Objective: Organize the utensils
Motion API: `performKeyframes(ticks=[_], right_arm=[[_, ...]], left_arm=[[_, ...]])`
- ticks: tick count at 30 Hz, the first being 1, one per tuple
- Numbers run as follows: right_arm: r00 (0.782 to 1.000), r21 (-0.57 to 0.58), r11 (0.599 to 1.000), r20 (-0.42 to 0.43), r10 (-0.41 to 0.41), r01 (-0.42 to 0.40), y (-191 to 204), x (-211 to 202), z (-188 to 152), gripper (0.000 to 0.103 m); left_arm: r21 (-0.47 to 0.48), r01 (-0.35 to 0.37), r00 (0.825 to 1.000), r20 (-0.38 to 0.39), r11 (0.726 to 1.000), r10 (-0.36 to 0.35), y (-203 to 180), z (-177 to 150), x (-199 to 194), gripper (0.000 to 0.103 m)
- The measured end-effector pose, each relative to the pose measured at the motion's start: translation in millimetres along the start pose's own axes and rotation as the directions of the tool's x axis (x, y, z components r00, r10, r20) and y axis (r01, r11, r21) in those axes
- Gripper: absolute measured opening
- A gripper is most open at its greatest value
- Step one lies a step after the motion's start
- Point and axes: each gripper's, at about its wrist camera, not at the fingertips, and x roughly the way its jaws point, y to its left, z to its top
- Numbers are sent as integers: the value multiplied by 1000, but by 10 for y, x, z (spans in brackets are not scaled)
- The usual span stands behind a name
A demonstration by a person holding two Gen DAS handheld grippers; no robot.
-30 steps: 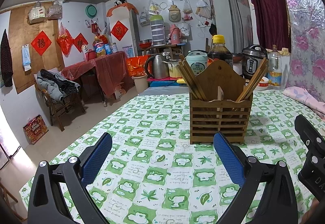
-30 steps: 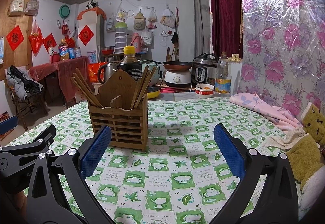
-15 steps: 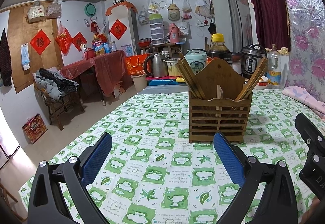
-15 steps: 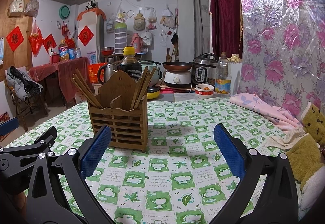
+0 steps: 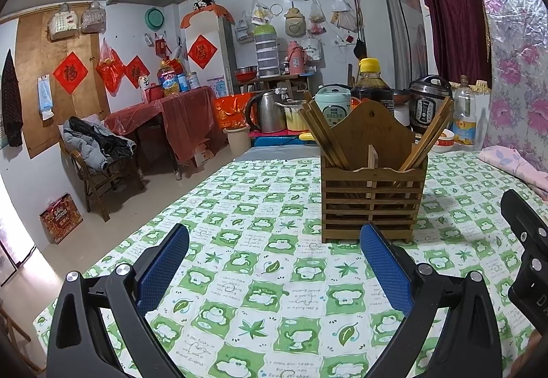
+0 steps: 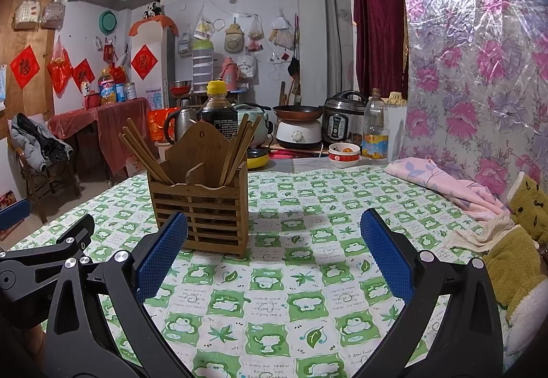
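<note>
My left gripper (image 5: 274,261), a black two-finger frame with blue ribbed pads (image 5: 163,265), stands wide apart and holds nothing. My right gripper (image 6: 274,247), of the same build with blue pads (image 6: 385,254), is likewise spread wide and empty. Both hover over the green-and-white checked tablecloth (image 5: 260,306) with leaf and frog prints.

Just ahead of my left gripper, in line with its right finger, stands the slatted brown wooden utensil holder (image 5: 373,196) with a peaked back panel. It sits upright on the cloth. In the right wrist view the same holder (image 6: 202,206) appears ahead and to the left, partly behind the left pad. Brown wooden chopsticks (image 5: 320,134) lean outward from its left compartment; a second bundle of wooden chopsticks (image 5: 428,134) leans outward from its right compartment. A thin wooden divider separates the two compartments.

Part of the right gripper frame shows at the right edge of the left wrist view.

Beyond the holder stands a dark sauce bottle with a yellow cap (image 6: 217,107). Farther right of my right gripper lie a pink folded cloth (image 6: 441,181) and an olive plush toy (image 6: 520,227) against the floral wall.
</note>
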Motion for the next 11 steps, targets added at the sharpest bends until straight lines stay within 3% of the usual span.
performKeyframes(ticks=[11], right_arm=[[1000, 4, 1000, 2, -3, 3, -14, -10, 6, 97]], left_arm=[[40, 29, 1000, 12, 999, -29, -56, -6, -25, 98]])
